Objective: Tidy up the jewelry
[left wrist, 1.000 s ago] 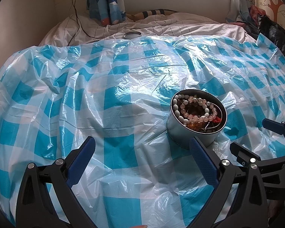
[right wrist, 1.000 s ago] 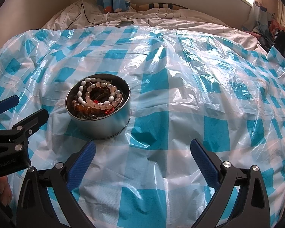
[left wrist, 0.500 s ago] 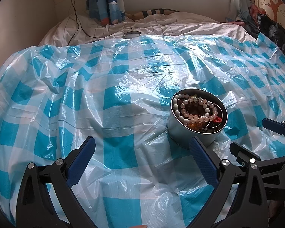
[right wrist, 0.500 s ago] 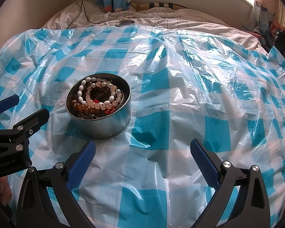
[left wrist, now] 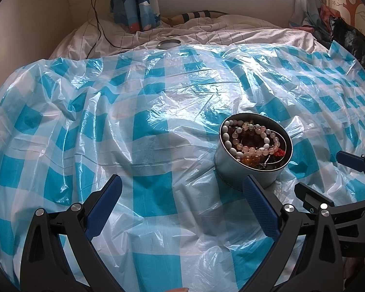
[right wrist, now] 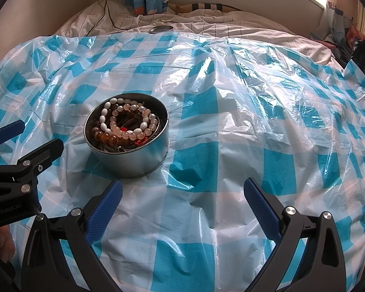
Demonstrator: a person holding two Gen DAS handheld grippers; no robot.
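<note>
A round silver tin [left wrist: 233, 172] [right wrist: 133, 160] stands on a blue-and-white checked plastic sheet [left wrist: 153, 112] [right wrist: 231, 126]. It holds several bead bracelets [left wrist: 250, 138] [right wrist: 124, 124], pale pink, white and amber. My left gripper [left wrist: 182, 194] is open and empty, its right finger just in front of the tin. My right gripper [right wrist: 182, 194] is open too, with the tin ahead to its left. Each gripper shows at the edge of the other's view: the right gripper [left wrist: 328, 177] and the left gripper [right wrist: 29, 141].
A round metal lid [left wrist: 169, 43] [right wrist: 161, 29] lies at the sheet's far edge on a striped bedsheet [left wrist: 219, 29]. A black cable [left wrist: 97, 24] runs down the back left wall beside a blue curtain [left wrist: 133, 2]. Dark clothes [left wrist: 348, 39] pile at the far right.
</note>
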